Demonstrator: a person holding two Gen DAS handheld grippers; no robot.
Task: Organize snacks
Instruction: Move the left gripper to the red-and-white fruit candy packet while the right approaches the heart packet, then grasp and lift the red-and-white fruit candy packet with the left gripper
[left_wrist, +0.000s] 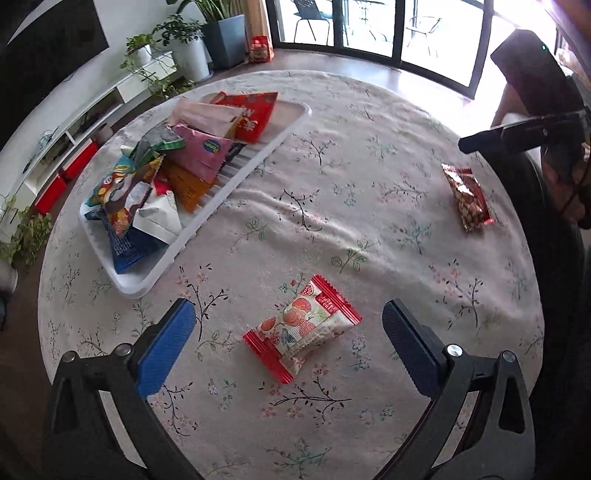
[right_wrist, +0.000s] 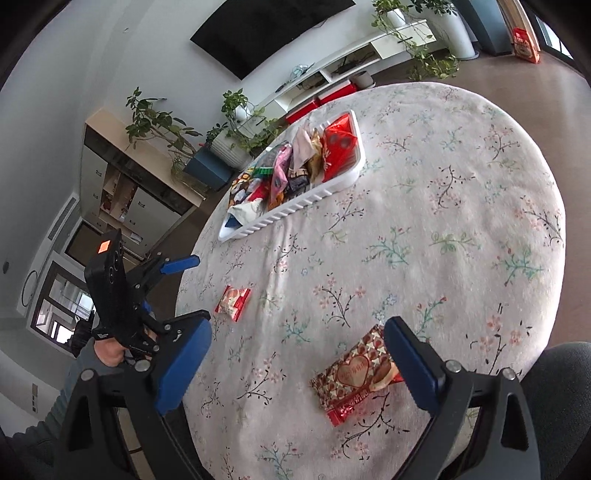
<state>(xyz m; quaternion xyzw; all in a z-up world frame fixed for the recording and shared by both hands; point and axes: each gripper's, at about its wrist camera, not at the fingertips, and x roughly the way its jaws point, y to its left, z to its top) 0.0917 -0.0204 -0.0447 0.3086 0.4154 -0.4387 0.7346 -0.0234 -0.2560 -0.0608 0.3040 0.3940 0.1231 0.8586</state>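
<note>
Both tools hang wide open and empty over the floral-clothed bench (left_wrist: 369, 166), beyond the white tray (left_wrist: 258, 162) heaped with snacks, the left tool (left_wrist: 288, 325) straddling a red-and-white packet (left_wrist: 301, 328), the right tool (right_wrist: 295, 343) by a heart-printed packet (right_wrist: 354, 376).

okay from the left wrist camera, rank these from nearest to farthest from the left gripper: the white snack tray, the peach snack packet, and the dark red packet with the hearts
Measured from the left gripper:
1. Peach snack packet: lying on the tablecloth right between the open jaws.
2. White snack tray: ahead and to the left, piled with snacks.
3. Dark red heart packet: far right, near the table edge.
</note>
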